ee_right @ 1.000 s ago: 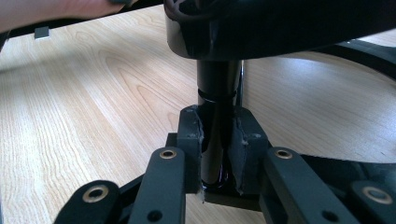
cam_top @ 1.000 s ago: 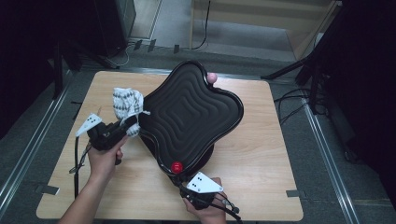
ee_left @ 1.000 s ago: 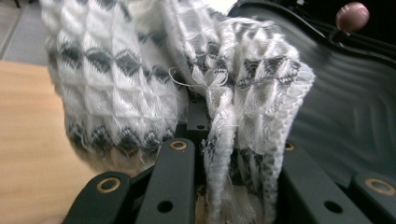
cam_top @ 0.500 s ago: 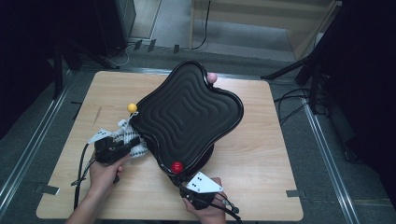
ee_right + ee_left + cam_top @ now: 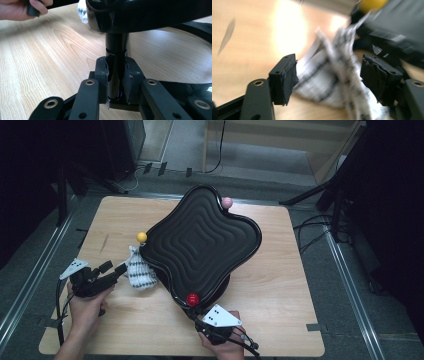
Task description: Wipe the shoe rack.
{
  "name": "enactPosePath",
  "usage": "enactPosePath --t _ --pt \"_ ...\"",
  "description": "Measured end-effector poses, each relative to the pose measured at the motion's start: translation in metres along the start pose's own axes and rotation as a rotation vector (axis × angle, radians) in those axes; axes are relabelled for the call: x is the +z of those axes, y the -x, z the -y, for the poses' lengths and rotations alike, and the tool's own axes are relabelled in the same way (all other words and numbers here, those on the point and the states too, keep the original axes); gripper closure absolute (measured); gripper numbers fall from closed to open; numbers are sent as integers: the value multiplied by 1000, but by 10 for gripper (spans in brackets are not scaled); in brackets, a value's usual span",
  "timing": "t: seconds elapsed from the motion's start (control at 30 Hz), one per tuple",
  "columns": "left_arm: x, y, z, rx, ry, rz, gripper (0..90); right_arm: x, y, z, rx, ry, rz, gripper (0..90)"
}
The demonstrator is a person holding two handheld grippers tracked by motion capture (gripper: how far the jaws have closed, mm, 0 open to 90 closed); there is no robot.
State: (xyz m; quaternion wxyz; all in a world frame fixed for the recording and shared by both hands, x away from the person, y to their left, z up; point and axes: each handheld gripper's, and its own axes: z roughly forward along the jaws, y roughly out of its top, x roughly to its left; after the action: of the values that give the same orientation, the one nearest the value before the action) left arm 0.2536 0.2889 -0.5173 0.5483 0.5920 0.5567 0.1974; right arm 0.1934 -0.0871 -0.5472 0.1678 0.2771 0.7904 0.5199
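Cloth (image 5: 140, 271), white with dark stripes, looks limp and light at nine o'clock of the black stand (image 5: 200, 242), best pinched at a fold by the spread left gripper (image 5: 329, 73), while the right gripper (image 5: 117, 80) clamps the stand's post (image 5: 116, 55).

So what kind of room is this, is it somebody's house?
Probably not a house. It looks like a lab or recording studio: a lone wooden table on grey floor, dark stands around it, and loose cables trailing across the floor.

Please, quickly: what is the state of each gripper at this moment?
Left gripper: open, jaws either side of the white patterned cloth.
Right gripper: shut on the black post.
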Motion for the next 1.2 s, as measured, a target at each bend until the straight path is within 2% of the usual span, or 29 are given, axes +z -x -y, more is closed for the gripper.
enactPosePath --t 0.07,0.13,0.17,0.2,0.23,0.3,0.33,0.37,0.5,0.57,0.6,0.67,0.7,0.73,0.8,0.87,0.9,0.93,0.97,1.0,1.1,1.13,1.2 --pt "6 13 -1 58 -24 36 357 0 0 0 1 1 1 759" --pt "17 23 6 161 -58 32 429 1 0 0 2 2 1 759" --pt "20 24 12 201 -66 24 493 1 0 0 2 3 2 760" --pt "23 25 16 223 -78 1 553 1 0 0 2 2 1 759" --pt "27 23 21 240 -106 -43 591 1 0 0 3 3 1 759" --pt "35 15 30 218 -195 -106 626 1 0 0 1 3 1 759" --pt "35 8 30 165 -243 -116 623 1 0 0 1 3 0 759" --pt "34 5 29 138 -235 -102 601 1 0 0 1 3 -2 759" --pt "29 -3 21 85 -197 -98 450 1 0 0 3 4 -5 759" --pt "33 -3 14 73 -218 -130 262 1 0 0 4 5 -5 759" --pt "37 -3 10 67 -242 -146 210 1 0 0 2 5 -4 759" --pt "49 -3 5 64 -329 -157 82 1 0 0 3 5 -4 759" --pt "56 -2 5 57 -372 -176 29 2 0 0 4 5 -3 759" --pt "63 -1 6 44 -426 -205 0 2 0 0 4 4 -3 759" --pt "67 1 6 56 -427 -227 0 2 0 0 5 5 -3 759" --pt "70 5 5 73 -442 -230 13 2 0 0 5 6 -2 758" --pt "70 7 5 90 -437 -226 50 2 0 0 5 6 -3 759" --pt "69 7 5 102 -431 -211 154 2 0 0 7 6 -3 758" --pt "67 7 6 84 -415 -156 282 2 0 0 8 7 -3 758" --pt "67 5 7 61 -408 -126 443 2 0 0 8 7 -3 758" --pt "66 5 9 37 -352 -122 716 2 0 0 8 6 -2 759" --pt "65 5 9 28 -332 -118 763 2 0 0 8 7 -2 759" --pt "61 3 8 -11 -254 -103 795 2 0 0 8 6 -1 759"
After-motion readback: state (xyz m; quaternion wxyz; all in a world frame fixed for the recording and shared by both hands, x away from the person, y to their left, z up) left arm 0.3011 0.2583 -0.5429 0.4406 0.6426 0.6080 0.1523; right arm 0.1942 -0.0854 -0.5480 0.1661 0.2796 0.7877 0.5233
